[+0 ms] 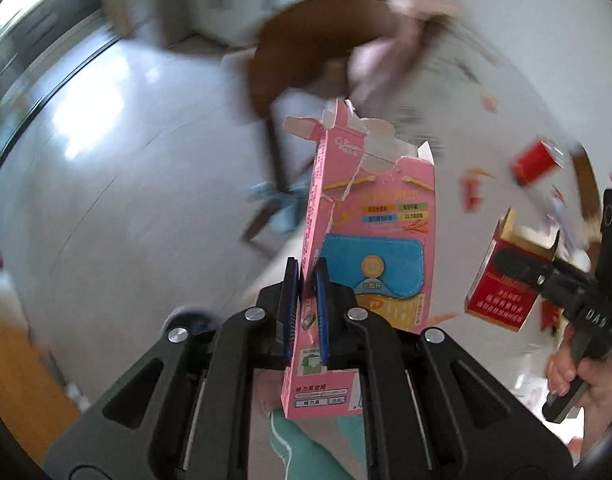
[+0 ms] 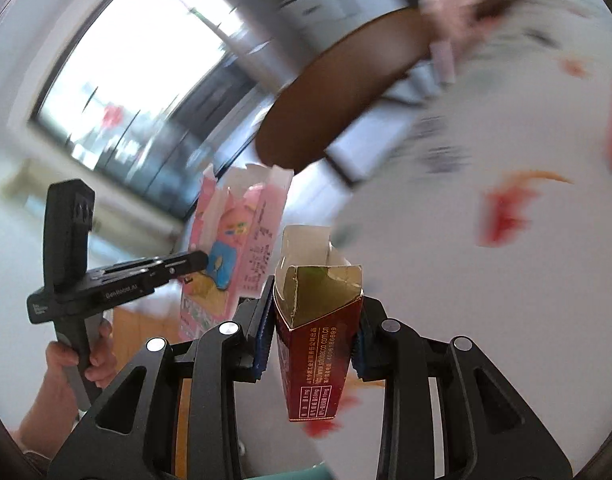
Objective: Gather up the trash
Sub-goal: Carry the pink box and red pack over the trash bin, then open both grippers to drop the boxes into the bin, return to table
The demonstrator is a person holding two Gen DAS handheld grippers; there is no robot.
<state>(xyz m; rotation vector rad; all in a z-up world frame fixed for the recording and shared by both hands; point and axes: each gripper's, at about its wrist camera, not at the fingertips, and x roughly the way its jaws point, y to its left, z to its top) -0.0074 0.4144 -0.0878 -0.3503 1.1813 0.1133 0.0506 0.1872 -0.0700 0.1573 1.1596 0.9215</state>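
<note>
The left gripper (image 1: 306, 280) has its jaws pinched nearly together on one thin side panel of a torn-open pink snack box (image 1: 365, 216), held upright in the air. The right gripper (image 2: 311, 324) has its jaws clamped on the sides of an open red carton (image 2: 317, 344). Beyond, blurred, lie red scraps (image 2: 505, 212) on a pale desk (image 2: 445, 264), with a brown round stool (image 1: 306, 48) farther off.

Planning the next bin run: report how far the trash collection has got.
Done: nothing visibly binned; no bin in view. In hand: left gripper clamps the torn pink box; right gripper clamps the opened red carton. Left: red scraps still on the white surface.
</note>
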